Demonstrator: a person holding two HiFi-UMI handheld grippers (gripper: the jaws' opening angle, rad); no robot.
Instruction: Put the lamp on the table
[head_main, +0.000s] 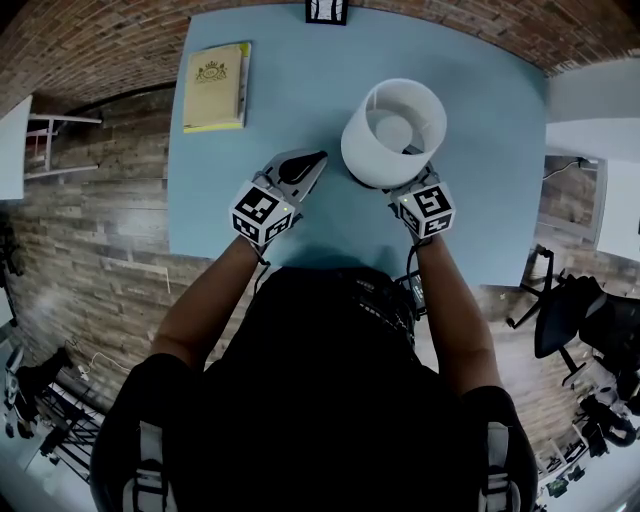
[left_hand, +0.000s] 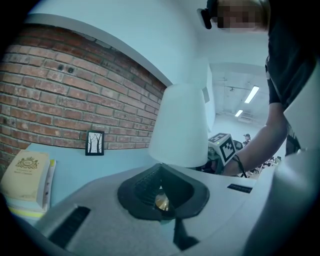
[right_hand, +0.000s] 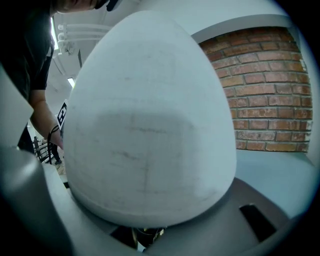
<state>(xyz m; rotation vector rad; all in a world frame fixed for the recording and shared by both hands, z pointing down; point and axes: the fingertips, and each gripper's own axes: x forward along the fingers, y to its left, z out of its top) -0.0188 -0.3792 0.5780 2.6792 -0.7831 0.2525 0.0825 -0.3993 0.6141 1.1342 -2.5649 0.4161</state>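
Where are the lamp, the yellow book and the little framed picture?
lamp (head_main: 393, 130): head view, inside of its white shade.
yellow book (head_main: 215, 87): head view, middle of its cover.
framed picture (left_hand: 94, 143): left gripper view, centre of the print.

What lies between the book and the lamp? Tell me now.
Only bare blue table, seen in the head view; the book and lamp stand apart.
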